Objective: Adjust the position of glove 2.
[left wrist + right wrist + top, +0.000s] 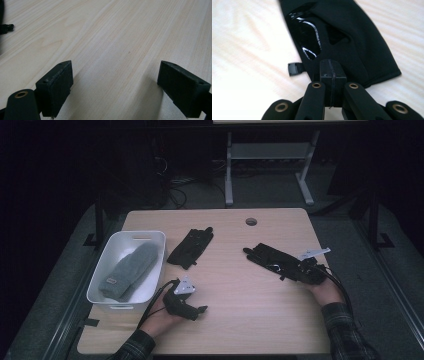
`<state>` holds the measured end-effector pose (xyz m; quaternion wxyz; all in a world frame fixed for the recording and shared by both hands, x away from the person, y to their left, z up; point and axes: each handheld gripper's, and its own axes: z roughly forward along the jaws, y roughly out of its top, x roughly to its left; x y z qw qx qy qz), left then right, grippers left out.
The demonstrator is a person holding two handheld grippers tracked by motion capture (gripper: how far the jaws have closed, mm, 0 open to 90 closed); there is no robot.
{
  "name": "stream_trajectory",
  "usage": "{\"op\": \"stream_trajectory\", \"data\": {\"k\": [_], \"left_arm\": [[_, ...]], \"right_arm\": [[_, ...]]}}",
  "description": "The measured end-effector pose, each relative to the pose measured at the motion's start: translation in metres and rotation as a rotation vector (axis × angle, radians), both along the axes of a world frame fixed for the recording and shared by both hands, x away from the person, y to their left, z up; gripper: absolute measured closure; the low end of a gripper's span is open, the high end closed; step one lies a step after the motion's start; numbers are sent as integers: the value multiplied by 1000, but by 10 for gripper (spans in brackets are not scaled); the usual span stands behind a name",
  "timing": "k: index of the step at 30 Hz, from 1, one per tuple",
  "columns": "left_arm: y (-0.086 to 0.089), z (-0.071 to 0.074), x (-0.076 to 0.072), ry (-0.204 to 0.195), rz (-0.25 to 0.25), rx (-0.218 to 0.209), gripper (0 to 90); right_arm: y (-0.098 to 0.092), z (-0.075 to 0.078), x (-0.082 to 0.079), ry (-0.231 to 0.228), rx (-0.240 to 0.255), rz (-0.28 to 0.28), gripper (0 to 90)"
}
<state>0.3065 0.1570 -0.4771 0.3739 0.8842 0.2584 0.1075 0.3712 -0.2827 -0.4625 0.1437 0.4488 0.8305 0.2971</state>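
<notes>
The right gripper (305,268) lies low over the right half of the wooden table (240,320), its jaws pressed together on the cuff edge of a black glove (272,260); in the right gripper view the two pads meet with the black fabric (352,37) pinched between them, and a small black clip (294,68) sticks out at the glove's side. The glove lies flat, fingers pointing toward the table's middle. The left gripper (195,306) rests near the front edge, just beside a white bin (150,237) — its jaws spread wide over bare wood, holding nothing; a grey mitten (127,270) lies inside the bin. A second black glove (191,247) lies between the bin and the held glove, well apart from both grippers.
</notes>
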Motion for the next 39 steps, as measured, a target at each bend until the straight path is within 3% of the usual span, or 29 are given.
{"op": "stream_trajectory", "data": {"k": [11,24,33,39], "left_arm": [[0,-1,0,-5,0,-5,124],[0,-1,0,-6,2,-5,124],[-1,-1,0,-6,3,-4,124],[-1,-1,0,-6,5,-4,124]], "right_arm": [[10,1,-33,47,55,93,898],[35,3,-68,69,42,216,897],[54,2,-86,84,62,318,896],[63,2,-90,103,82,352,895]]}}
